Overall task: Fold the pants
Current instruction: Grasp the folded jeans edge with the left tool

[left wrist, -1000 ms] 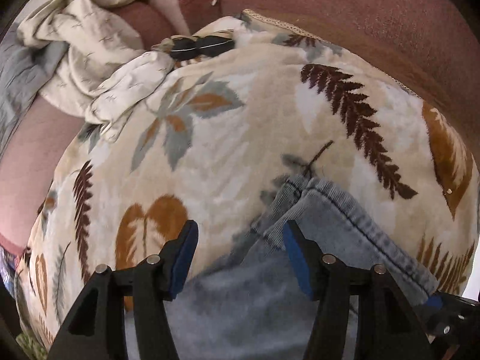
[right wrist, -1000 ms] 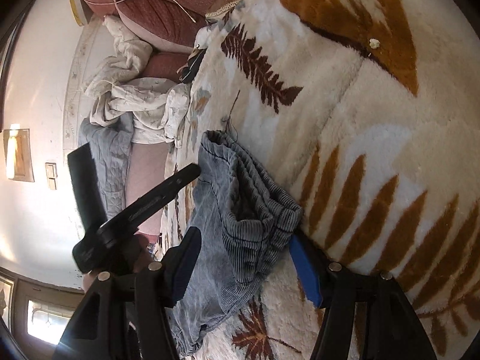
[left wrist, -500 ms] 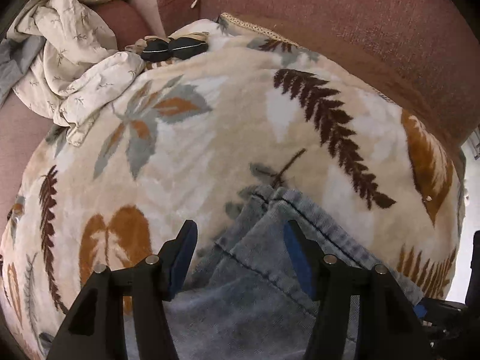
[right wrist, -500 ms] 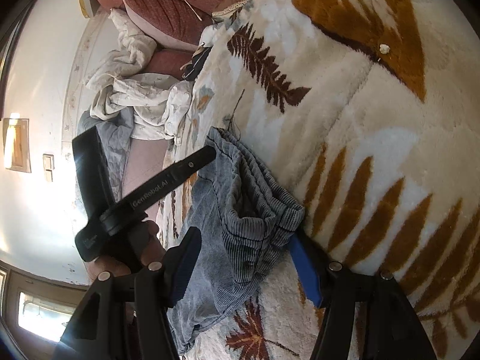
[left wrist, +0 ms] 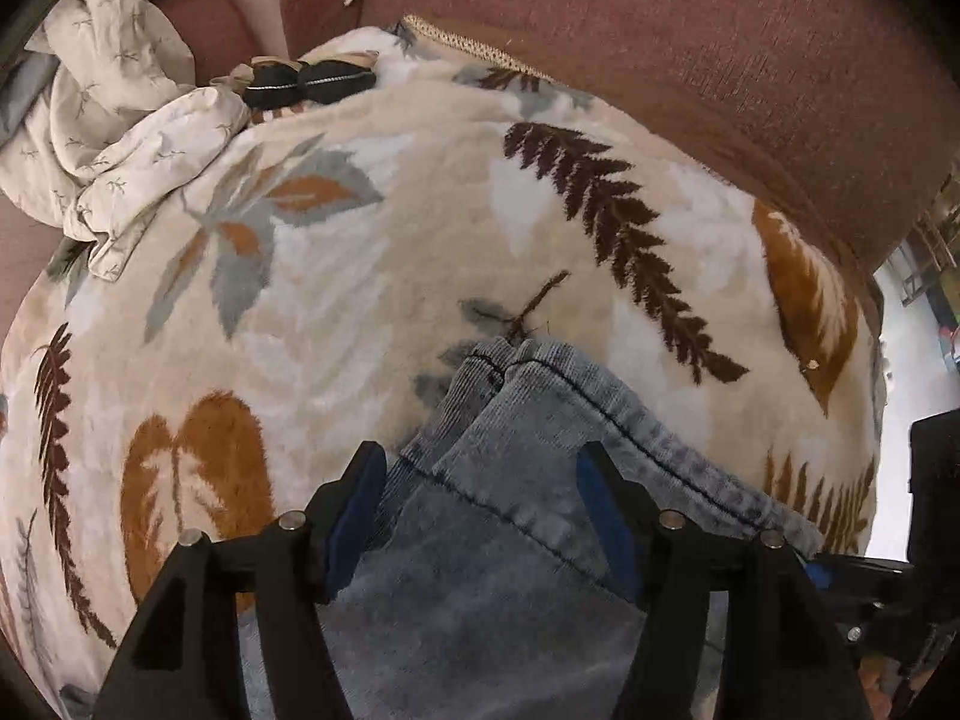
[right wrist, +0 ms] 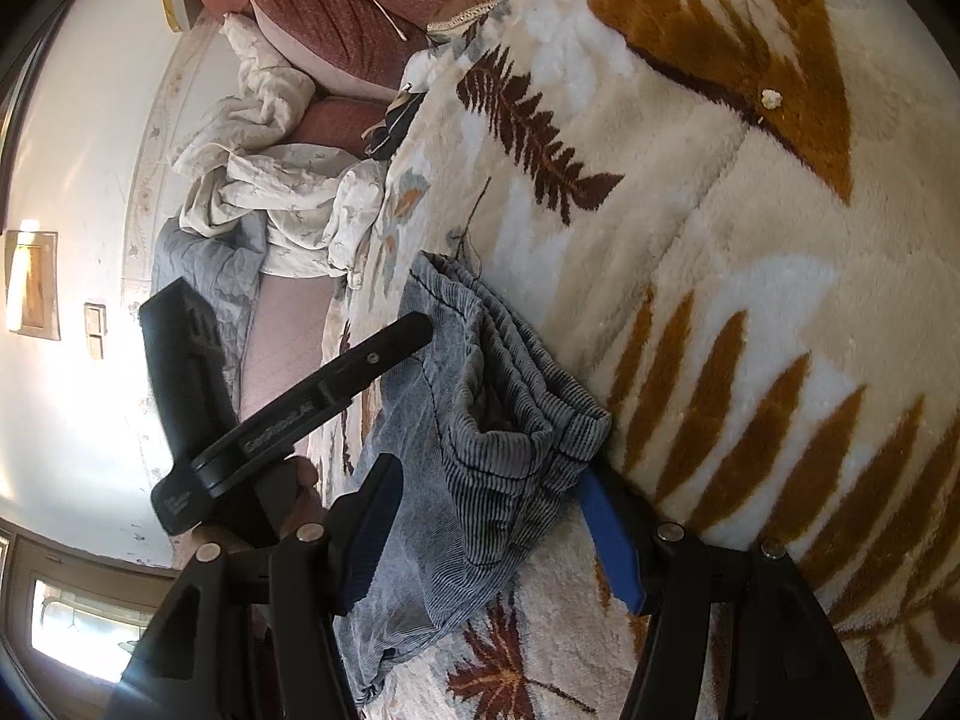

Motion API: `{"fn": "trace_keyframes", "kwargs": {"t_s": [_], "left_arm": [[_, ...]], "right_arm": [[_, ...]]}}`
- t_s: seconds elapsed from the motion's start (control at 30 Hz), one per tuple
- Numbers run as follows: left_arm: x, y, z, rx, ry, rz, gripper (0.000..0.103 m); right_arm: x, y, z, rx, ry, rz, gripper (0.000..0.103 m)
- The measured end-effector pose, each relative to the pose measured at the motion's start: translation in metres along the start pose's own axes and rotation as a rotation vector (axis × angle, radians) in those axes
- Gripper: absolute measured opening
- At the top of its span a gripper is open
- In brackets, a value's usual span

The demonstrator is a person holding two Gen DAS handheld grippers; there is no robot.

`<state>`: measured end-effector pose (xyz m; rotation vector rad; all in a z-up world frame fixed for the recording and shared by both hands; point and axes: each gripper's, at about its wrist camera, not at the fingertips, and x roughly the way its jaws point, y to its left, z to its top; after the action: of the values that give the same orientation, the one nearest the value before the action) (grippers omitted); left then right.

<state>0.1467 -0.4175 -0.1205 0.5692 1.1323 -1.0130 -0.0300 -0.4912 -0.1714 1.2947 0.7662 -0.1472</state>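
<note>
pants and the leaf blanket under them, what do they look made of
The pants look like faded blue-grey denim or fine corduroy: close ribbing along the bunched waistband, dark topstitched seams, washed matte surface. Which of the two the frames leave open. The blanket looks like thick plush fleece, probably synthetic: fuzzy raised pile, soft-edged leaf print in cream, brown and grey, a faint sheen where light strikes it.

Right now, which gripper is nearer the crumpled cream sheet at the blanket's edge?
Left. The left gripper straddles the pants on the side toward the cream sheet; the right gripper is at the pants' far side, farther from it.
</note>
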Motion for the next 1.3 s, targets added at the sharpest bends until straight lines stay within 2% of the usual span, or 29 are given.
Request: {"fn": "trace_keyframes", "kwargs": {"t_s": [0.33,0.4,0.5,0.67,0.83,0.93,1.0,1.07,1.2,1.23,1.27,1.3], "left_arm": [[0.017,-0.001,0.006,-0.013,0.014,-0.021,0.066],[0.015,-0.004,0.004,0.011,0.006,-0.033,0.056],[0.015,-0.007,0.004,0.036,0.003,-0.024,0.048],[0.012,-0.003,0.004,0.011,-0.008,-0.027,0.042],[0.002,0.009,0.009,-0.04,-0.038,-0.039,0.041],[0.005,0.008,0.014,-0.051,-0.025,-0.056,0.047],[0.011,0.001,0.015,-0.018,-0.008,-0.04,0.056],[0.017,-0.004,0.016,0.007,-0.007,-0.021,0.057],[0.021,0.002,0.017,-0.031,-0.016,-0.039,0.061],[0.022,0.001,0.017,-0.022,-0.022,-0.036,0.059],[0.021,0.0,0.017,-0.01,-0.029,-0.037,0.054],[0.02,-0.003,0.016,0.006,-0.035,-0.048,0.041]], "right_arm": [[0.002,0.004,-0.001,-0.023,-0.001,-0.017,0.065],[0.002,0.005,-0.002,-0.027,-0.001,-0.018,0.065],[0.004,0.007,-0.002,-0.048,-0.003,-0.028,0.064],[0.007,0.012,-0.004,-0.087,-0.013,-0.056,0.058],[0.007,0.01,-0.002,-0.086,-0.01,-0.048,0.057],[0.007,0.01,-0.002,-0.089,-0.011,-0.049,0.057],[0.007,0.011,-0.003,-0.09,-0.009,-0.051,0.057],[0.007,0.01,-0.002,-0.089,-0.007,-0.049,0.057],[0.009,0.011,-0.002,-0.091,-0.006,-0.05,0.057],[0.009,0.011,-0.002,-0.093,-0.006,-0.051,0.057],[0.009,0.012,-0.002,-0.097,-0.006,-0.051,0.057],[0.01,0.013,-0.002,-0.101,-0.006,-0.051,0.057]]}}
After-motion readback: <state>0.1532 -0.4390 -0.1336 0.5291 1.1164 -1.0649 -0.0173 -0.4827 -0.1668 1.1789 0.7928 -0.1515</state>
